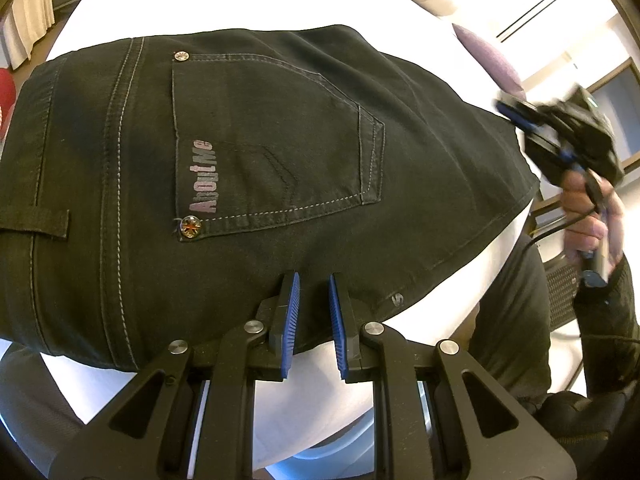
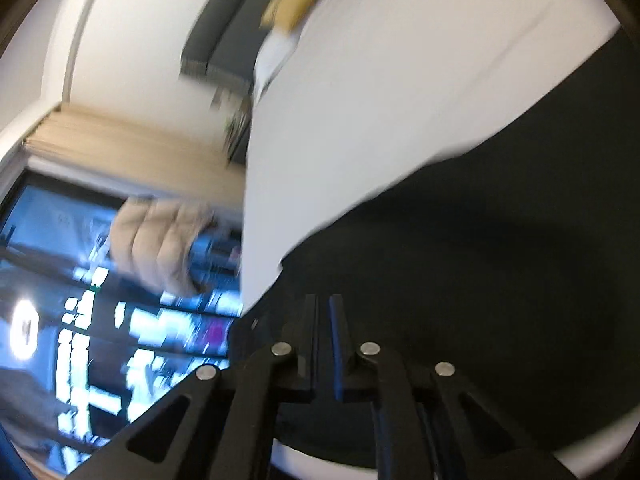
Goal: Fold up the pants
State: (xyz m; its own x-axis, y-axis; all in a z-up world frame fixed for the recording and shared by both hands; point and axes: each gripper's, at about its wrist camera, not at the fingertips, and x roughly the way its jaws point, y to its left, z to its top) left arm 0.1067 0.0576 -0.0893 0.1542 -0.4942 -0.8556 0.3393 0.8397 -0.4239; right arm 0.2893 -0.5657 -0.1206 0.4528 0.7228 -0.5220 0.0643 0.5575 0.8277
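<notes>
Pants (image 1: 260,168) lie flat ahead of the left gripper (image 1: 314,280), its jaws nearly clenched, nothing visibly between. Right gripper (image 2: 323,300), blurred, has jaws clenched empty above dark cloth.

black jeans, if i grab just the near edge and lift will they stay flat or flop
The black jeans would probably flop and drape: they lie soft, with shallow wrinkles, on the white surface. The thick seams and back pocket suggest some weight, so the layers may slide apart.

Pants (image 1: 280,152) of matt black denim-like cloth with pale contrast stitching, shiny metal rivet (image 1: 190,227), smooth white sheet (image 1: 452,280) beneath, left gripper (image 1: 314,280) matt black plastic, ribbed blue pads (image 1: 291,308) perhaps rubber, bright steel pins (image 1: 254,325)
</notes>
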